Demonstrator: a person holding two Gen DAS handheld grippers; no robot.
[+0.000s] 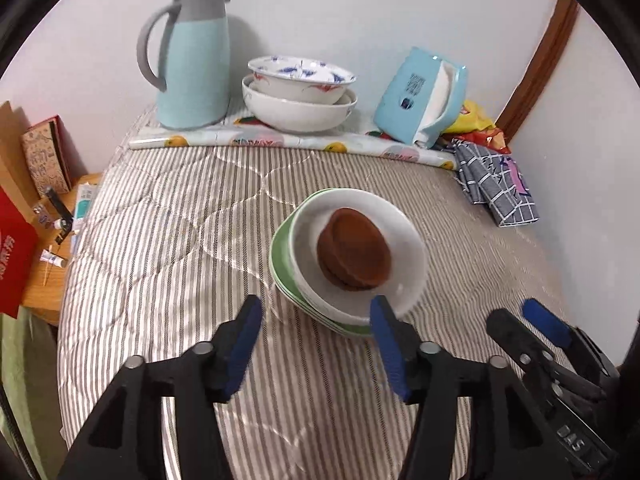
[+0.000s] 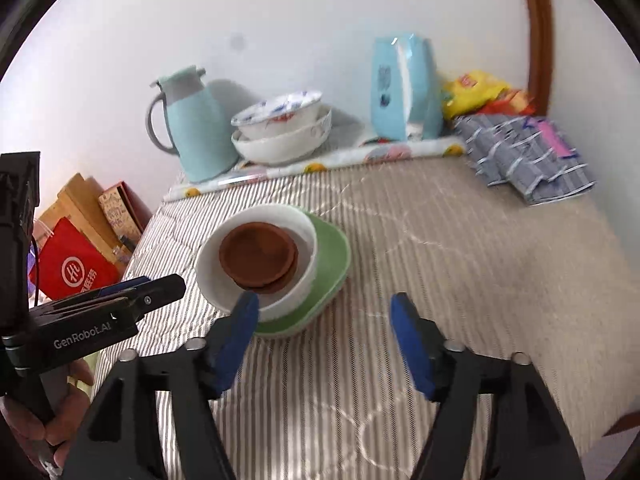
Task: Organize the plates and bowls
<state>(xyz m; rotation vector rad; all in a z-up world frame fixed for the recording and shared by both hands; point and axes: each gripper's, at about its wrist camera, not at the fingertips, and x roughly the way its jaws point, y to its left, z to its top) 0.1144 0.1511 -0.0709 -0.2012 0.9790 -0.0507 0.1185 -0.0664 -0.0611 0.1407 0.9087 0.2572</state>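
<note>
A lived-in home bedroom is indicated. A bed is covered by a striped quilt, cornered by plain white walls. Behind the quilt, a blue thermos jug, stacked bowls and a tissue pack are kept; snack bags are piled beyond.

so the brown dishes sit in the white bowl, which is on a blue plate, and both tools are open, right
Not quite: the plate is green, not blue, as the right wrist view shows. The rest holds: the brown dishes sit in the white bowl on that plate, and the left tool and right tool are open.
</note>
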